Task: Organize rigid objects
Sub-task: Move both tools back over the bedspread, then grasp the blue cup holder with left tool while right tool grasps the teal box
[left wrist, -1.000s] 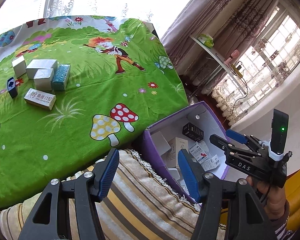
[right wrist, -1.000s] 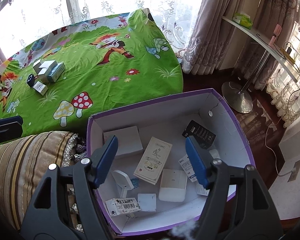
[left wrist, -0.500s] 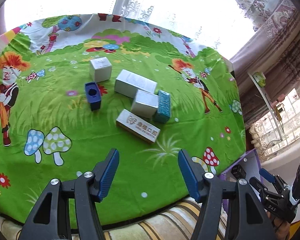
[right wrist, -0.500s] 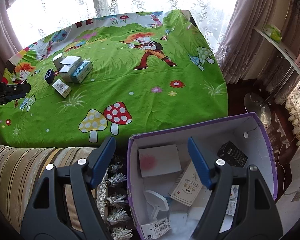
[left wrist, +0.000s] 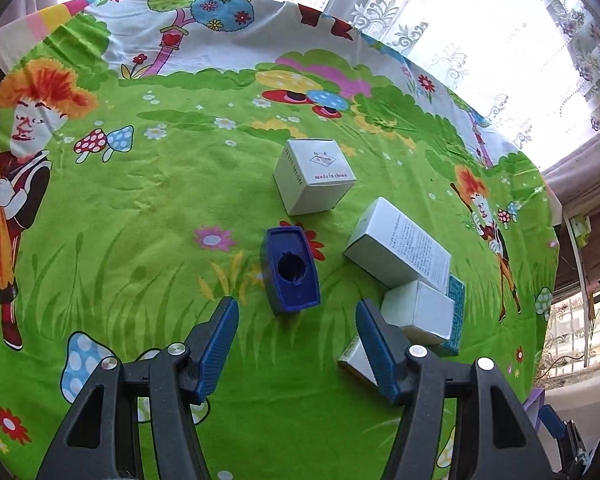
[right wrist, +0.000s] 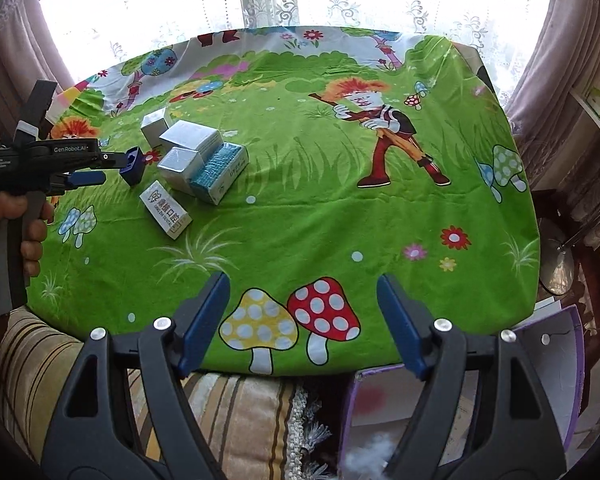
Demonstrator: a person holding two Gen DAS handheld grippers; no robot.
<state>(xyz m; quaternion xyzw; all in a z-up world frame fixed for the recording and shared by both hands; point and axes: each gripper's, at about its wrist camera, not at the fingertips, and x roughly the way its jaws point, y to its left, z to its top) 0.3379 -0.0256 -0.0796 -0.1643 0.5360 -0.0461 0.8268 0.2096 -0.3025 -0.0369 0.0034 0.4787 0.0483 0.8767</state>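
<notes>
My left gripper (left wrist: 296, 310) is open, its blue fingers just short of a dark blue box (left wrist: 291, 268) with a round hole, standing on the green cartoon cloth (left wrist: 140, 208). Behind it sits a white cube box (left wrist: 314, 176). To the right lie a long white box (left wrist: 398, 246), a small white box (left wrist: 418, 312), a teal box (left wrist: 456, 312) and a flat labelled box (left wrist: 354, 362). The right wrist view shows the same cluster: blue box (right wrist: 133, 166), teal box (right wrist: 220, 174), labelled box (right wrist: 165, 210), and the left gripper (right wrist: 112, 166). My right gripper (right wrist: 302, 286) is open and empty over the cloth's near edge.
A purple storage box (right wrist: 556, 364) with white walls stands at the lower right, below the table edge. A striped cushion (right wrist: 32, 364) with a fringe lies at the near left. Curtains and a bright window run behind the table. A shelf (right wrist: 598, 114) stands at the right.
My left gripper has swung from the purple box to the cluster and closed in on the dark blue box. My right gripper has lifted away from the purple box toward the table.
</notes>
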